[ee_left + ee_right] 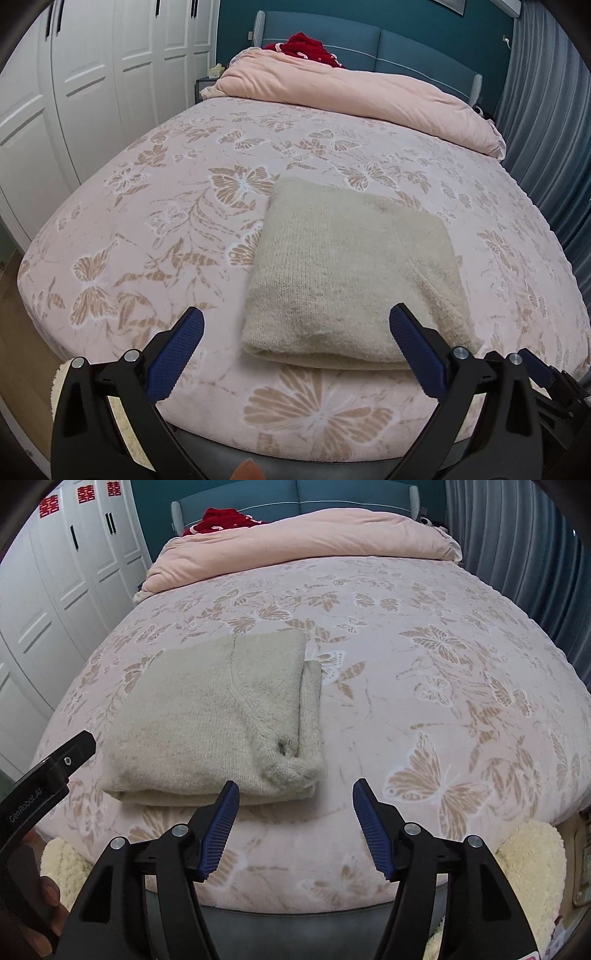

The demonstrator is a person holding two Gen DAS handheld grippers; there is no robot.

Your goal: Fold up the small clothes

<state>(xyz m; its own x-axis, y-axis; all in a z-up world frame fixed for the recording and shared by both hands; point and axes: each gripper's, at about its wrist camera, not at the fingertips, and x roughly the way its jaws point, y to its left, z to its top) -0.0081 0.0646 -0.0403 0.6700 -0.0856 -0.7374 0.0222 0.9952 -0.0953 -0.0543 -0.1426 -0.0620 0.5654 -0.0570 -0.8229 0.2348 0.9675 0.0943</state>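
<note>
Nearest in the left wrist view, the left gripper [295, 325] stood with its blue-padded jaws spread wide, holding nothing. Just beyond it, at about one o'clock, lay the folded beige sweater [354, 273], its near edge showing between the two pads but clear of both.

In the right wrist view, the right gripper [295, 805] also stood agape and empty above the bed's near edge. The sweater [218, 723] lay just beyond at about eleven o'clock, its near right corner beside the left pad, not touching. The left gripper's black body [44, 775] showed at nine o'clock.

The sweater rested on a pink bedspread [166, 206] patterned with butterflies. Farther off, at twelve o'clock, a pink duvet [354, 99] lay heaped before a blue headboard [406, 48], with a red garment [314, 48] on top.
</note>
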